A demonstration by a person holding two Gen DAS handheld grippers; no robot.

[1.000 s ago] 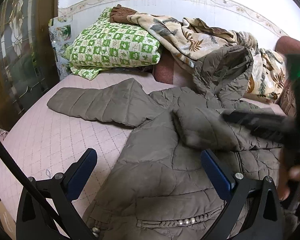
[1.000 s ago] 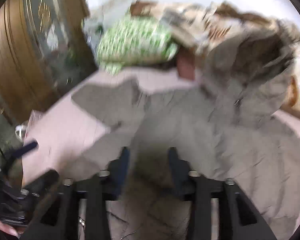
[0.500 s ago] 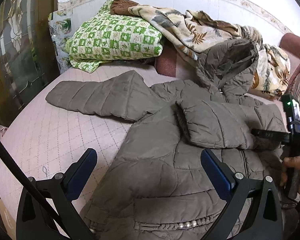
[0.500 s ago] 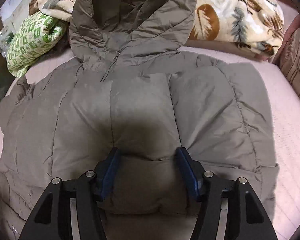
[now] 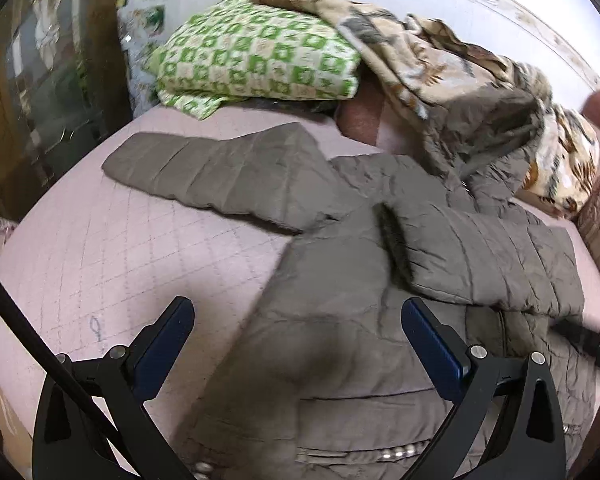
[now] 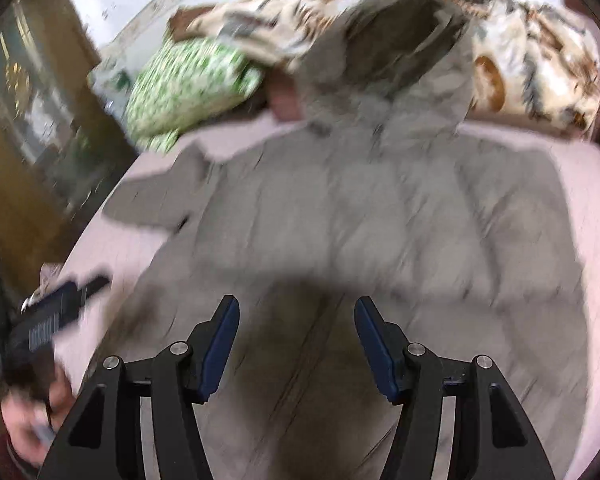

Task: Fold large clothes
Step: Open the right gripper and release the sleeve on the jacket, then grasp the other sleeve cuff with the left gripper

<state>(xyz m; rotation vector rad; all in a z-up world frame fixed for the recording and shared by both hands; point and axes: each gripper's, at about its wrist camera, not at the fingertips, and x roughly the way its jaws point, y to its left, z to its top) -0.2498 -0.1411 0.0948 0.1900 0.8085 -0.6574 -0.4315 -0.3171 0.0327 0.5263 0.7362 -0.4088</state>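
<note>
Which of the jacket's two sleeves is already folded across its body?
The sleeve on the right of the left wrist view, lying over the grey-brown quilted jacket; the other sleeve still stretches out on the pink bedcover.

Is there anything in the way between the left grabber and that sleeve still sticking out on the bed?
Nothing visible: the left gripper has open jaws, and only bare pink bed cover lies before the outstretched sleeve.

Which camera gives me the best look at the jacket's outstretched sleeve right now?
The left wrist view: the outstretched sleeve lies sharp and whole on the pink bed cover. The right wrist view is motion-blurred and shows only part of that sleeve at the left.
</note>
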